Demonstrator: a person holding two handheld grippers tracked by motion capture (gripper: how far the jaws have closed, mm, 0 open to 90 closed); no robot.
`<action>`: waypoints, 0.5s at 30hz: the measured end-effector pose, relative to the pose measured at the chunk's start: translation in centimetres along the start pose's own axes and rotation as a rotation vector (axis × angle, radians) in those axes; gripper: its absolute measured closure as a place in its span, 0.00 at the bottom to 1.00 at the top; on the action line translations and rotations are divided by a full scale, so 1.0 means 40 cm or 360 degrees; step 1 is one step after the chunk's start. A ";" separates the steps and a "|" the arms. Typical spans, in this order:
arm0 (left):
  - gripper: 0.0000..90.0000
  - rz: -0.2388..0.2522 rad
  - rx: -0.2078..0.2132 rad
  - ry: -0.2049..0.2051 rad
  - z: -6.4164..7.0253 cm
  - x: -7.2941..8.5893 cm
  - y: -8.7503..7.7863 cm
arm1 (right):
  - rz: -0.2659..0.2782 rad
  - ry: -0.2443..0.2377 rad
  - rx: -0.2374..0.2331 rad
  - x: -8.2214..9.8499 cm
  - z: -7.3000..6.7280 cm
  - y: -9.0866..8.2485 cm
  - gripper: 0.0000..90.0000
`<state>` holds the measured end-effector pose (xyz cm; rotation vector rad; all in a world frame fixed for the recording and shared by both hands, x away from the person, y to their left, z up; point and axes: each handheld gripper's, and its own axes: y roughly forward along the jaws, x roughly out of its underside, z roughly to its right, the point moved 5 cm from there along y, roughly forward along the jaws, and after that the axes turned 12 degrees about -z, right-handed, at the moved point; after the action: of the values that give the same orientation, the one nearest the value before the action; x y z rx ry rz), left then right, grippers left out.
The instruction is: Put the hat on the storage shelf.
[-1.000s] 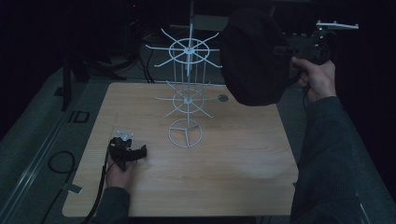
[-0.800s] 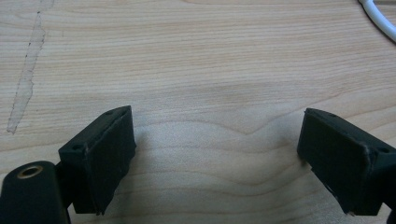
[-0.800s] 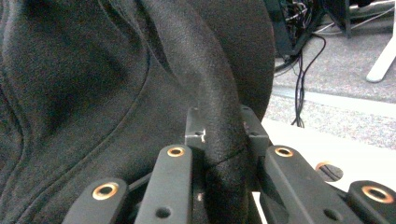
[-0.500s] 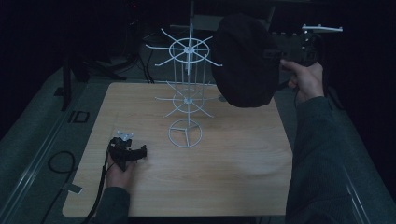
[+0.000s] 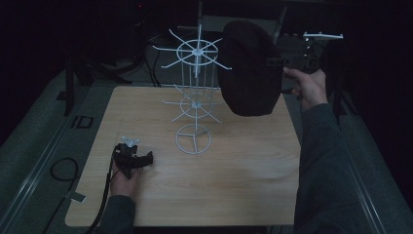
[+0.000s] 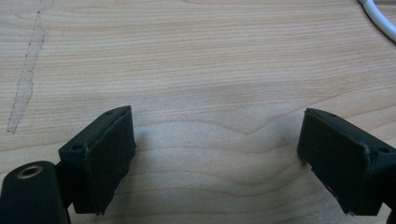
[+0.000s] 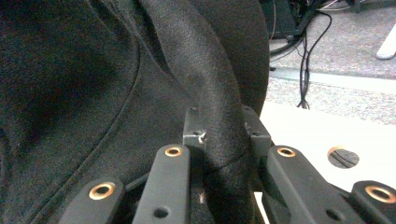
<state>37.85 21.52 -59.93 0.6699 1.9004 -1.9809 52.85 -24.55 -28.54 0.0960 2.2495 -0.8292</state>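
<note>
A black cap (image 5: 251,68) hangs in the air beside the top wheel of a white wire display rack (image 5: 195,97), close to its right-hand prongs. My right gripper (image 5: 278,63) is shut on a fold of the cap's (image 7: 93,70) fabric; the pads of the right gripper (image 7: 219,135) pinch it from both sides, though the jaws have just been easing open slightly. My left gripper (image 5: 143,158) rests on the table at the near left, left of the rack's base ring. In its own view the left gripper (image 6: 215,154) is open over bare wood.
The wooden table (image 5: 243,170) carries the rack at its middle back. A round hole (image 7: 343,157) sits in the tabletop near the far right corner. Cables (image 7: 303,56) lie on the floor beyond the table. A white curved piece (image 6: 378,18) crosses the left gripper view's top right corner.
My right hand has carried the cap leftward and lower, closer to the rack's upper prongs. The left hand has stayed where it was.
</note>
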 end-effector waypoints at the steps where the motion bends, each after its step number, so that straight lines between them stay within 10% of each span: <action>1: 0.13 0.0000 0.0000 0.0000 0.000 0.000 0.000 | -0.0001 -0.0001 0.0002 0.002 0.002 0.003 0.85; 15: 0.13 0.0004 0.0000 -0.0005 0.000 0.000 0.000 | -0.0049 0.0036 -0.0008 0.025 0.019 0.058 0.83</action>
<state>37.87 21.50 -59.94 0.6689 1.8967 -1.9790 53.26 -23.33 -30.84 0.0688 2.2793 -0.8431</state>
